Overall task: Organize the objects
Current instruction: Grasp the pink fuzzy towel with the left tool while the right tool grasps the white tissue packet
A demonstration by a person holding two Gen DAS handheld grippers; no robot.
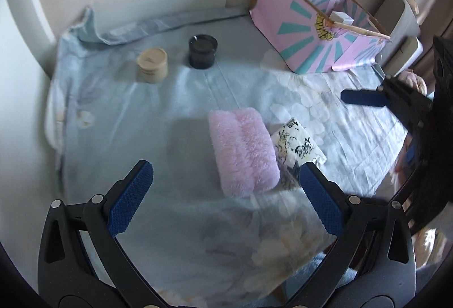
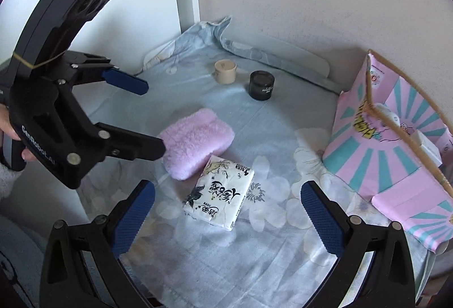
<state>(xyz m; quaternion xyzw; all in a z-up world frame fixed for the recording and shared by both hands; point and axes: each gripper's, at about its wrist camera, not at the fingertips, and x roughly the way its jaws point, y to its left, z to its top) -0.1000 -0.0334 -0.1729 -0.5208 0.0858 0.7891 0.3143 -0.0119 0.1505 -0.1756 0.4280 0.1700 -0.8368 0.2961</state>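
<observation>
Your left gripper [image 1: 226,189] has its jaws released and spread wide, holding nothing; the same gripper [image 2: 144,121] appears in the right wrist view, hovering above the bench. Your right gripper [image 2: 228,211] also has its jaws released and empty.

Use the pink plush pouch [image 1: 243,150] as your landmark. It lies flat on the blue floral cloth [image 1: 141,115] that covers the bench, just ahead of the left jaws and nearer their right finger. The printed tissue pack [image 2: 219,194] lies touching the pouch on the side towards the right gripper, directly ahead of the right jaws.

Beyond the pouch, near the wall, two jars stand upright and apart from each other: a beige jar [image 1: 152,64] and a black jar [image 1: 203,51]. Well to the right of the pouch stands the pink and teal cardboard box [image 1: 314,33], open at the top, with white items inside that you cannot identify.
</observation>
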